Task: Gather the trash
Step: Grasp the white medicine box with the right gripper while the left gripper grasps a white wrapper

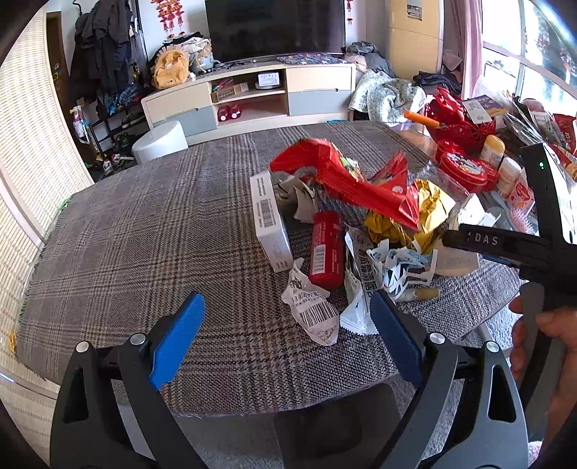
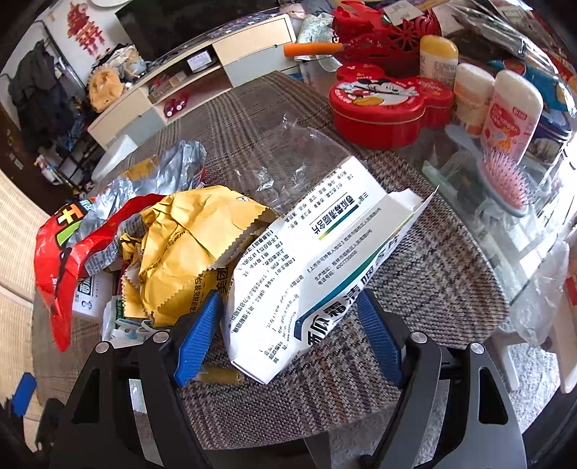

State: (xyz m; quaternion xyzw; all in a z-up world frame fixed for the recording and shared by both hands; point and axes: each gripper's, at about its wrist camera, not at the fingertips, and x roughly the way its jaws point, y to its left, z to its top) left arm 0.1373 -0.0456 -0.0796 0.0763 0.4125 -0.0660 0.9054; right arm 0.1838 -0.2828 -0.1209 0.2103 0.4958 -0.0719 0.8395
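A pile of trash lies on the plaid cloth (image 1: 144, 234): a red snack bag (image 1: 342, 180), a gold wrapper (image 1: 429, 209), a red tube (image 1: 326, 249), a white box (image 1: 268, 220) and torn white wrappers (image 1: 313, 310). My left gripper (image 1: 288, 335) is open and empty, just short of the torn wrappers. In the right wrist view my right gripper (image 2: 288, 335) is open, its pads on either side of a flattened white medicine box (image 2: 310, 259) but apart from it. The gold wrapper (image 2: 180, 252) and red bag (image 2: 57, 274) lie to its left. The right gripper's body (image 1: 505, 245) shows at the right of the left view.
A red Mickey tin (image 2: 382, 104), several bottles (image 2: 508, 115), a pink hairbrush (image 2: 505, 180) and a red basket (image 2: 382, 32) stand on the glass table top (image 2: 468, 216) to the right. A clear plastic bag (image 2: 288, 162) lies behind the box. A TV cabinet (image 1: 252, 93) stands beyond the table.
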